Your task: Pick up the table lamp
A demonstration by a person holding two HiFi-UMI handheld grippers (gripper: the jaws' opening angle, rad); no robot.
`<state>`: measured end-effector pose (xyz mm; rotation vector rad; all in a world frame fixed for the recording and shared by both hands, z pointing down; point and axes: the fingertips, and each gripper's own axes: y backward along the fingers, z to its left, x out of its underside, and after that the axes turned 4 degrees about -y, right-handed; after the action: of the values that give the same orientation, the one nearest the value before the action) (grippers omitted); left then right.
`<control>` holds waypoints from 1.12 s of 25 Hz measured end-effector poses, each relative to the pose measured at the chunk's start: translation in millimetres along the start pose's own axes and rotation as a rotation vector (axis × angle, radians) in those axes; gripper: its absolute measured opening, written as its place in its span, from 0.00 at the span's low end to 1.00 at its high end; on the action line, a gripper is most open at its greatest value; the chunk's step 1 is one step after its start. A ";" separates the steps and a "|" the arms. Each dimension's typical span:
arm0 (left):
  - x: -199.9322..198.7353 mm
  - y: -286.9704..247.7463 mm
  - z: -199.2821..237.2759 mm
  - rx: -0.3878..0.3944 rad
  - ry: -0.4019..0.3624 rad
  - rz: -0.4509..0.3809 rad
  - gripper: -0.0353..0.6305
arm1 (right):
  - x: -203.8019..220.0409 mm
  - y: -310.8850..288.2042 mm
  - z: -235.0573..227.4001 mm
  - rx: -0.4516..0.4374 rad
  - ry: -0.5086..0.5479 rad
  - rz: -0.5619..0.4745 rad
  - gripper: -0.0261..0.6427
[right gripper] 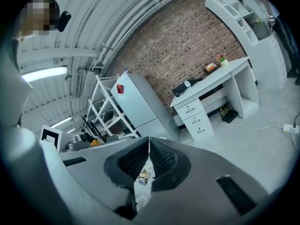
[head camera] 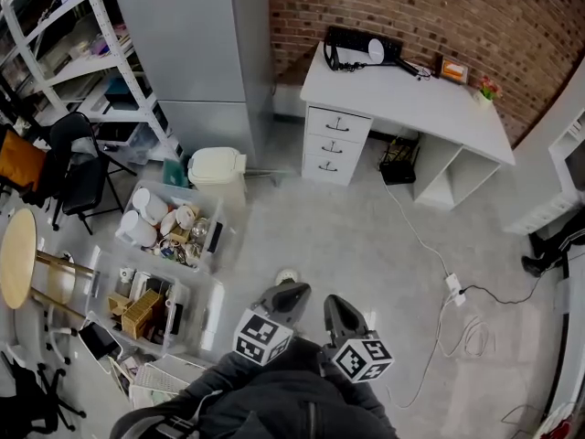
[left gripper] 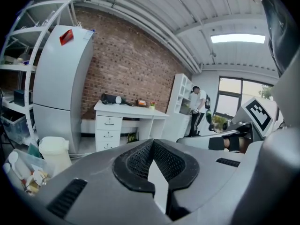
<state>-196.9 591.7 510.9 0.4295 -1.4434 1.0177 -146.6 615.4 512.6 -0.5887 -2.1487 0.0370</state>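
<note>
Table lamp [head camera: 367, 51] on desk [head camera: 439, 108], right of fridge [head camera: 192, 44]

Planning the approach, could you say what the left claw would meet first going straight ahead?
The way looks free across the floor; the white desk likely comes first, though depth is unclear.

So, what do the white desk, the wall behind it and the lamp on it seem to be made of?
The desk looks like painted or laminated board: smooth, matte white, flat edges. The wall is bare red-brown brick with pale mortar lines. The table lamp is black, maybe plastic or metal; it is too small to tell.
</note>
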 end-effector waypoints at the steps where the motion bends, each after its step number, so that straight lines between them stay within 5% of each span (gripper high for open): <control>1: -1.3 -3.3 4.2 0.000 0.006 0.001 0.06 | -2.1 -5.5 -0.7 -0.002 -0.004 0.003 0.06; 28: -107.9 -127.3 178.1 0.012 -0.030 -0.049 0.06 | -126.0 -209.9 -39.6 0.000 -0.041 -0.008 0.06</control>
<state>-187.1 350.3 477.3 0.4887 -1.4471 0.9852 -136.6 368.6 490.8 -0.5844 -2.1902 0.0451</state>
